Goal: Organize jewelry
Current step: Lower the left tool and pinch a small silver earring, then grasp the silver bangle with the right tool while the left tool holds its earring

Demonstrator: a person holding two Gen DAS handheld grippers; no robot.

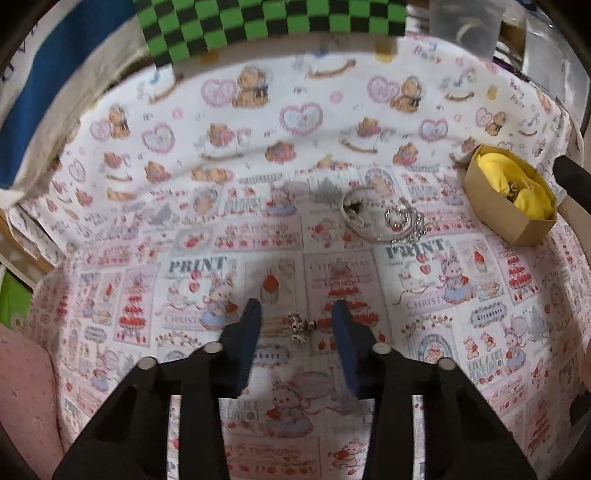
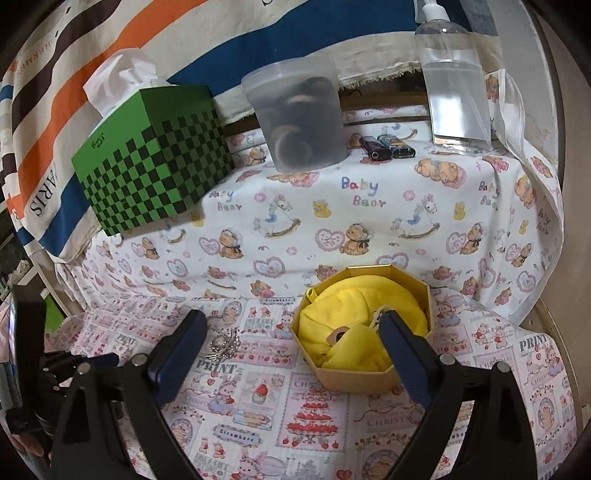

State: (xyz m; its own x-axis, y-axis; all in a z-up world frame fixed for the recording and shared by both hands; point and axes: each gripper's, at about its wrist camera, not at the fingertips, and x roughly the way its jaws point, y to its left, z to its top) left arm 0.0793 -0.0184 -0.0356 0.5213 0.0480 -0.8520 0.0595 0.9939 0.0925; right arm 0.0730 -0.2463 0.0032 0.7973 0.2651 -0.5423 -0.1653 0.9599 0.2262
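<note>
Left wrist view. The tabletop is covered by a printed cloth (image 1: 480, 295) with strawberry, cake and rabbit panels; a second bear-and-heart cloth (image 1: 258, 122) rises at the far edge. The left gripper (image 1: 297, 317) is pointed down at the cloth, its blue fingers (image 1: 251, 325) partly spread. A small silver charm piece (image 1: 301, 326) is seen lying on the cloth between them, touched by neither pad. Toward the far right, a tangle of silver rings and chain (image 1: 384, 218) lies on the cloth. Near the right edge an octagonal cardboard box (image 1: 506, 218) lined with yellow fabric is noted. A green checkered box (image 1: 266, 22) stands at the far edge.

Right wrist view. The right gripper (image 2: 291, 332) is held above the cloth with its fingers (image 2: 402, 354) spread wide, nothing between the pads. The octagonal box (image 2: 354, 380) sits just ahead, partly behind the right finger. The silver jewelry (image 2: 221, 343) is partly hidden by the left finger. Along the far edge are recorded: a green checkered tissue box (image 2: 155, 162), a translucent tub (image 2: 299, 114), two lighters (image 2: 388, 147) and a clear pump bottle (image 2: 454, 81). A striped fabric (image 2: 74, 74) hangs behind.
</note>
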